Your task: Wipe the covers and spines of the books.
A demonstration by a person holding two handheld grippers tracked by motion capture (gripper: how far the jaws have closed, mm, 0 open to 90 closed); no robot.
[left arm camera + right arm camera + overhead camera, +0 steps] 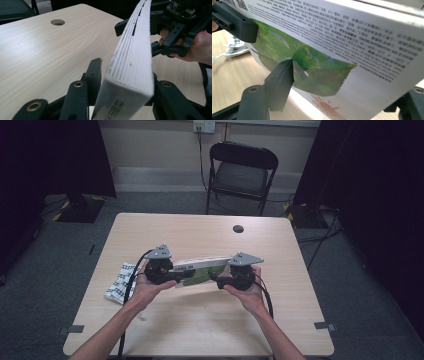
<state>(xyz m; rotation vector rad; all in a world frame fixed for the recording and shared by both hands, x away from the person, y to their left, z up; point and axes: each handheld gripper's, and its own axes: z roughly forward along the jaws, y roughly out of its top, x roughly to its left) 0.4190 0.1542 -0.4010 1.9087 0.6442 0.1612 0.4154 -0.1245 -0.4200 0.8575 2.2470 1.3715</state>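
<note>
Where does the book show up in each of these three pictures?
High view: the book sits mid-table, lifted between both grippers.
Left gripper view: its white page edge runs from bottom centre up to the top right.
Right gripper view: its green-and-white cover spans most of the frame.
Shared landmark: the wooden table.

Between the left gripper [172, 276] and the right gripper [216, 277] the book [199, 268] fills the whole span, so neither can close toward the other. Just outside the left gripper lies a patterned black-and-white packet [119, 282], blocking a low sweep that way. Beyond both grippers the table [200, 232] runs bare apart from a cable hole [238, 228]; outside the right gripper and nearer than both hands the wood is open too. Past the far edge stands a folding chair [242, 174].
</note>
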